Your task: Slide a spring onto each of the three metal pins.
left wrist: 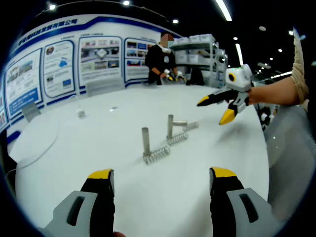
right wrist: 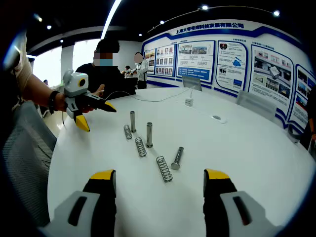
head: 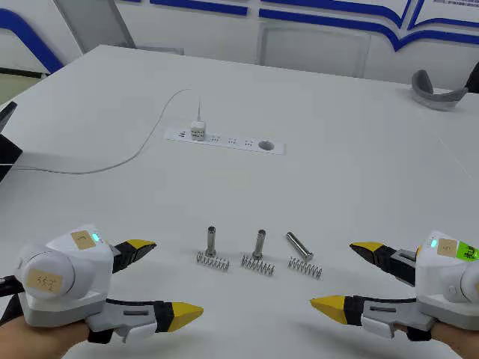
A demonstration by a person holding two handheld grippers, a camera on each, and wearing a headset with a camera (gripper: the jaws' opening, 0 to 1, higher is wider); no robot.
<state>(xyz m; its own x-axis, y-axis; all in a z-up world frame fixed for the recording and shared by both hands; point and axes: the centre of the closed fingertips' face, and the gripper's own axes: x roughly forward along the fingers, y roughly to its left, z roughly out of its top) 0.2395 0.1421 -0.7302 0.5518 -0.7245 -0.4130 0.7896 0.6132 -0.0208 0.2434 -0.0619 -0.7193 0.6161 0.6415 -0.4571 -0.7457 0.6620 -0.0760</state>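
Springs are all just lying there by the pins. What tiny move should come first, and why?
Probably bring the left gripper forward to the left spring and pinch it. That gripper is open and empty, and the spring lies at the foot of the left pin, which stands upright and ready. The right pin lies on its side, so it looks like the harder one to start with.

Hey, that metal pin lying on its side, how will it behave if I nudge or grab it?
The lying pin is a smooth cylinder on the flat table, so a sideways nudge would probably roll it. Its shiny metal looks slippery and rigid, and it is likely heavy for its size.
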